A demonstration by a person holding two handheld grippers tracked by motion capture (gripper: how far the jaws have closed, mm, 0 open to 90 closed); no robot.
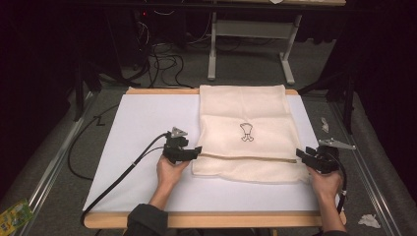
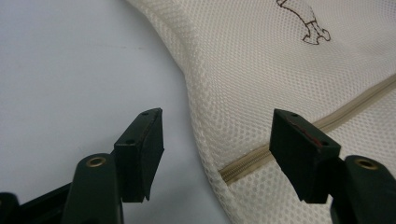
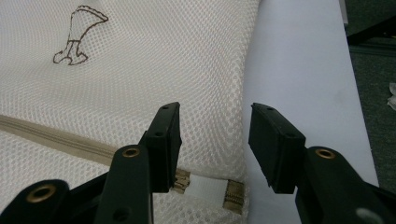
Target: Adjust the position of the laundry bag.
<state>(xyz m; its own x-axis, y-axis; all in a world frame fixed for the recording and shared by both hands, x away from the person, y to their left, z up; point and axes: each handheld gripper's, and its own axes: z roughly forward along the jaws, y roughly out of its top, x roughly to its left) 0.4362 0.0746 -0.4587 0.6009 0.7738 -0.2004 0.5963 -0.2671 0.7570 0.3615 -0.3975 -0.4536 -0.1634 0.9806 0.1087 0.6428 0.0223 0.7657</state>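
Left tool (image 1: pixel 196 150) has its two black jaws spread wide and nothing clamped in them. In the left gripper view (image 2: pixel 217 154) the jaws straddle the left edge of the cream mesh laundry bag (image 2: pixel 280 70), right where the beige zipper (image 2: pixel 243 163) ends at the seam, but the pads aren't pressing on anything; one jaw hangs over bare white surface, the other over the mesh. Whether they actually brush the fabric is hard to say.

Right tool (image 1: pixel 301 153) is much the same: jaws wide apart, holding nothing. In the right gripper view (image 3: pixel 215 140) they sit at the bag's right edge (image 3: pixel 140 70), one jaw over the mesh, the other over the white surface just off the side. Down between them is the zipper's other end, slightly parted, with a white patch and little metal teeth (image 3: pixel 232 196) showing.

From the high view, the person's left hand (image 1: pixel 169 172) and right hand (image 1: pixel 325 183) each hold a tool at opposite ends of the zipper line. The bag (image 1: pixel 246 113) lies flat on the right half of the white-topped counter with a wooden rim (image 1: pixel 142 128), its far edge reaching the back of the counter, its near part folded over below the zipper. A small brown line drawing (image 1: pixel 247 132) sits in the middle of the bag. A black cable (image 1: pixel 118 179) trails from the left tool across the counter and off its near-left corner.
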